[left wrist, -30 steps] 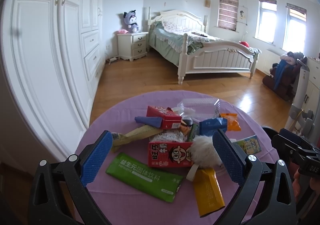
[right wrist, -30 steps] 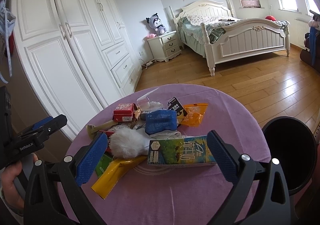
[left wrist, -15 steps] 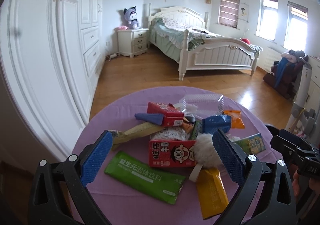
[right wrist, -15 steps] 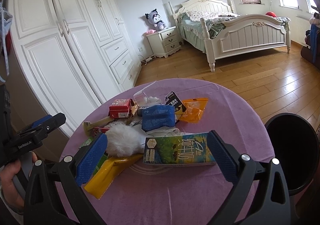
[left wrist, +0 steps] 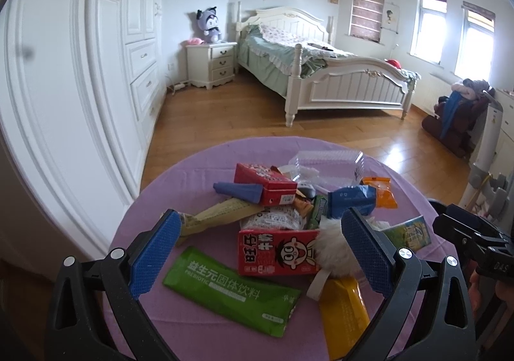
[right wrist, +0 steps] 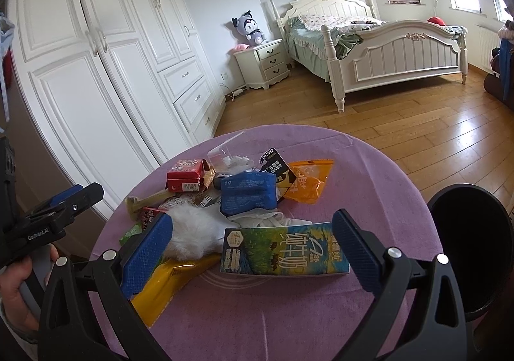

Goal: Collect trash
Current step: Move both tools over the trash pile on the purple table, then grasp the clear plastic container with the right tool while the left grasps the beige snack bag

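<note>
both grippers [left wrist: 260, 251] [right wrist: 253, 251] wide, holding nothing; black bin [right wrist: 470, 251] beside table, contents unseen; clear tray [left wrist: 327, 165] among wrappers.

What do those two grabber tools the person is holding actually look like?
Both the left gripper and the right gripper are matt black plastic frames with triangular cut-outs and silver screw heads. Each carries two flat fingers faced with textured blue pads. White lettering marks the left gripper's body in the right wrist view. No cables or sleeves show clearly.
</note>
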